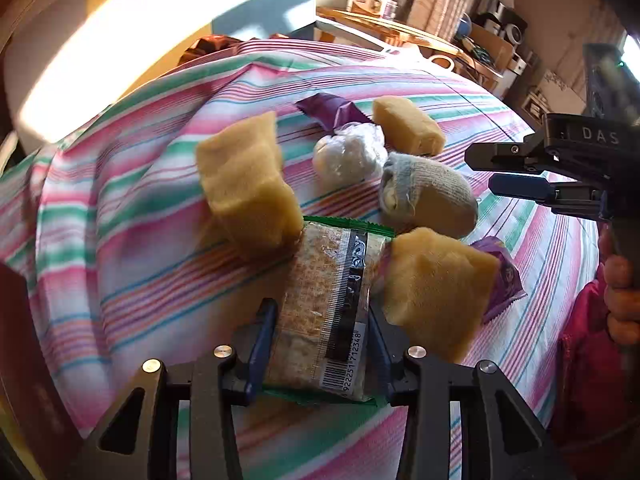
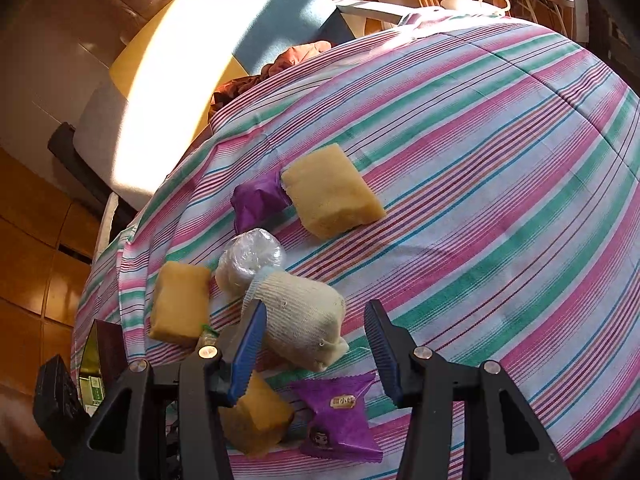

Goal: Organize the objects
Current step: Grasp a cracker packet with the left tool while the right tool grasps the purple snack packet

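A clear cracker packet [image 1: 324, 312] with green ends and a barcode lies between the blue pads of my left gripper [image 1: 322, 320], which press its two long sides. Three yellow sponges [image 1: 244, 184] [image 1: 408, 124] [image 1: 432, 288] lie around it on the striped cloth [image 1: 120, 200]. A grey sock bundle [image 1: 428, 196] [image 2: 304, 316], a plastic-wrapped white ball [image 1: 348, 154] [image 2: 250, 260] and two purple snack packets [image 1: 332, 112] [image 2: 340, 420] lie among them. My right gripper [image 2: 315, 320] [image 1: 480, 172] hovers open over the sock bundle, touching nothing.
A person's hand [image 1: 620, 300] holds the right gripper's handle at the cloth's right edge. Behind the cloth are a sunlit cushion [image 1: 140, 20] and a wooden shelf [image 1: 400, 28] with boxes. Wooden flooring [image 2: 36, 260] shows beyond the cloth's left edge.
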The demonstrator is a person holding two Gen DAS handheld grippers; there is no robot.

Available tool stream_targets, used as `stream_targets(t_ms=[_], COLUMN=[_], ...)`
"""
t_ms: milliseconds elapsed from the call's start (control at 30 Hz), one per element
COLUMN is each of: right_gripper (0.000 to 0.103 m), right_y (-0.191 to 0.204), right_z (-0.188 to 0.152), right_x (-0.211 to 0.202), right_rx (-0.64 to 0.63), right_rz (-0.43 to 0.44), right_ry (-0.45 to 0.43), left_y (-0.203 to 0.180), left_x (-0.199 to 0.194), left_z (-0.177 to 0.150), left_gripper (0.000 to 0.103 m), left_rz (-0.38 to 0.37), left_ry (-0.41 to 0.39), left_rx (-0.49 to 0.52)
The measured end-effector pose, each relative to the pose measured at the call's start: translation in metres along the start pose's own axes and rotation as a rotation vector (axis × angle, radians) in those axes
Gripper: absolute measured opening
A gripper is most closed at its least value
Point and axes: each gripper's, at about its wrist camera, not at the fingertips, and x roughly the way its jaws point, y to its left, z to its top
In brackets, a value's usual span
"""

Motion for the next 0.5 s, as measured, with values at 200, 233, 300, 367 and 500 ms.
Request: stream_targets(t_ms=[200, 233, 300, 367, 500], right_gripper=[0.051, 0.051, 0.051, 0.051, 0.051], right_y=[0.0, 0.0, 0.001, 0.004, 0.001], right_z=[-0.006, -0.008, -0.01, -0.013, -0.017], right_x=[0.011, 0.012, 0.013, 0.016, 0.01], right_rx=[-0.015, -0.014, -0.022, -0.036, -0.016], right_rz=[-0.036, -0.037, -0.04, -0.06, -0.063], right_ry=[0.047, 0.052, 0.065, 0.076, 0.074], left_y=[0.004, 0.004, 0.005, 0.003, 0.003], left_x=[-0.035, -0.038, -0.042, -0.042, -0.037], left_z=[-0.056, -0.063, -0.074, -0.078, -0.075], left_gripper=[0.043, 0.043, 0.043, 0.043, 0.044], left_rz=[0.079, 0.086, 0.087, 0.092, 0.1], left_ry=[-0.046, -0.051, -0.059, -0.067, -0.053], left_rx=[-0.091, -0.098, -0.112, -0.107, -0.096])
